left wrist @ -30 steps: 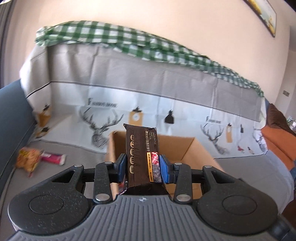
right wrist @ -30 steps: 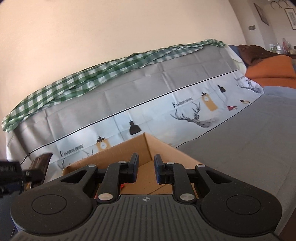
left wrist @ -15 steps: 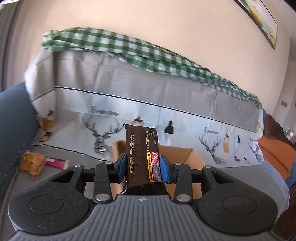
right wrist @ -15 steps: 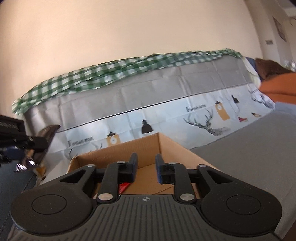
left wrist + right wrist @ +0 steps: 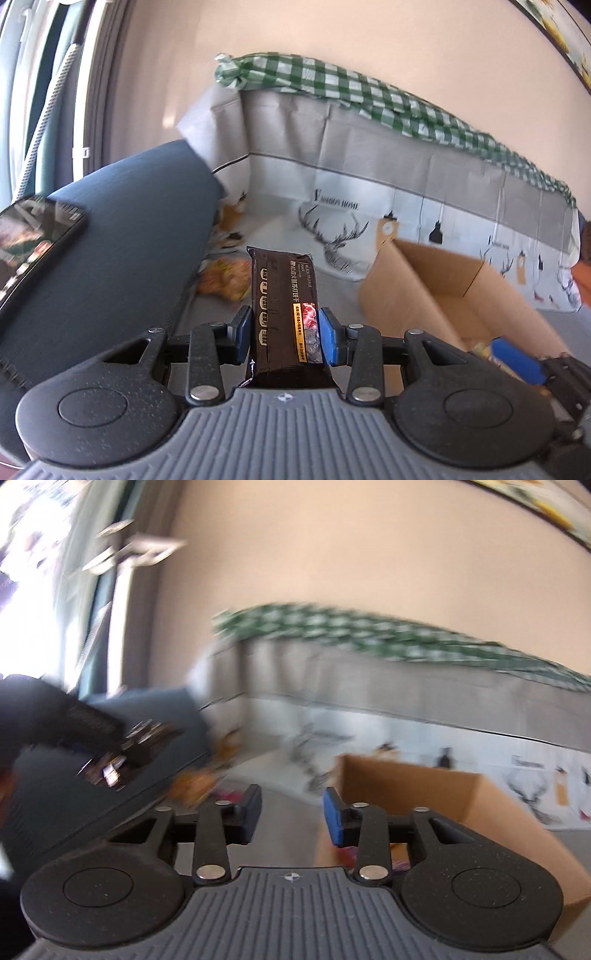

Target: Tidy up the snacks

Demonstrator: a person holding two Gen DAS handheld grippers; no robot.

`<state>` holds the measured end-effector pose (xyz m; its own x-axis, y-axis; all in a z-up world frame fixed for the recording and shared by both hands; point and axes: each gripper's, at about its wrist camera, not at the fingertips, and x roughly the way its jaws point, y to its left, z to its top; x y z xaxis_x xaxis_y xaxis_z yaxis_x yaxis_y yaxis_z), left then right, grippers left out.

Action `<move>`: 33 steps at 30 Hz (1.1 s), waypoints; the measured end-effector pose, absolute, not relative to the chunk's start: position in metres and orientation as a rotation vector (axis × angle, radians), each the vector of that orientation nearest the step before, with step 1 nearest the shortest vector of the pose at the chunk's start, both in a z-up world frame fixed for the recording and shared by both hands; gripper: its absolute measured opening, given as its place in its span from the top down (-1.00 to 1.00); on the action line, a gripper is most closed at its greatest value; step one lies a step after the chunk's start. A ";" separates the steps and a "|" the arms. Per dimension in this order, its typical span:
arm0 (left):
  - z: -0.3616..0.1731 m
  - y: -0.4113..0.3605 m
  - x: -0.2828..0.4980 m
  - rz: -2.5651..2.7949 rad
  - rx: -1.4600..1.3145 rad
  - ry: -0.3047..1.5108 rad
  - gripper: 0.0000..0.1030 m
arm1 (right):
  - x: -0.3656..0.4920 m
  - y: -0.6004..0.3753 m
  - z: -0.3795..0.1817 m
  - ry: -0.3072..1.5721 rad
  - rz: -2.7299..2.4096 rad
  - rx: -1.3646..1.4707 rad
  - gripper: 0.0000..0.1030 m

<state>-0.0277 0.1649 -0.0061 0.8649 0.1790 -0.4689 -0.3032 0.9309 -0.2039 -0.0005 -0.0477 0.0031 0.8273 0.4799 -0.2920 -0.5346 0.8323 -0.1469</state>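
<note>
left gripper [image 5: 284, 338] has the dark snack pack [image 5: 283, 314] clamped upright, cardboard box [image 5: 436, 295] off to its right; right gripper [image 5: 291, 818] spread wide, nothing in it

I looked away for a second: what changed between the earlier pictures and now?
Both tongs swung left: the cardboard box now sits right of the left tongs. The right tongs opened wider, empty. The left tongs still clamp the dark snack pack.
</note>
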 end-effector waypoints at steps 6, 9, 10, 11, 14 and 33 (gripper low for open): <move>-0.022 0.181 -0.051 0.223 -0.344 0.437 0.25 | -0.003 0.002 -0.043 0.404 0.530 -0.441 0.37; -0.022 0.181 -0.052 0.207 -0.344 0.437 0.38 | 0.011 0.011 -0.061 0.504 0.469 -0.483 0.37; -0.022 0.180 -0.052 0.199 -0.342 0.434 0.38 | 0.016 0.012 -0.066 0.529 0.447 -0.492 0.36; -0.023 0.180 -0.052 0.191 -0.343 0.436 0.38 | 0.017 0.013 -0.069 0.546 0.433 -0.503 0.36; -0.027 0.180 -0.044 0.186 -0.353 0.486 0.38 | 0.018 0.020 -0.078 0.546 0.423 -0.543 0.35; -0.089 0.178 0.038 0.171 -0.343 1.111 -0.35 | 0.060 0.030 -0.101 0.690 0.319 -0.526 0.28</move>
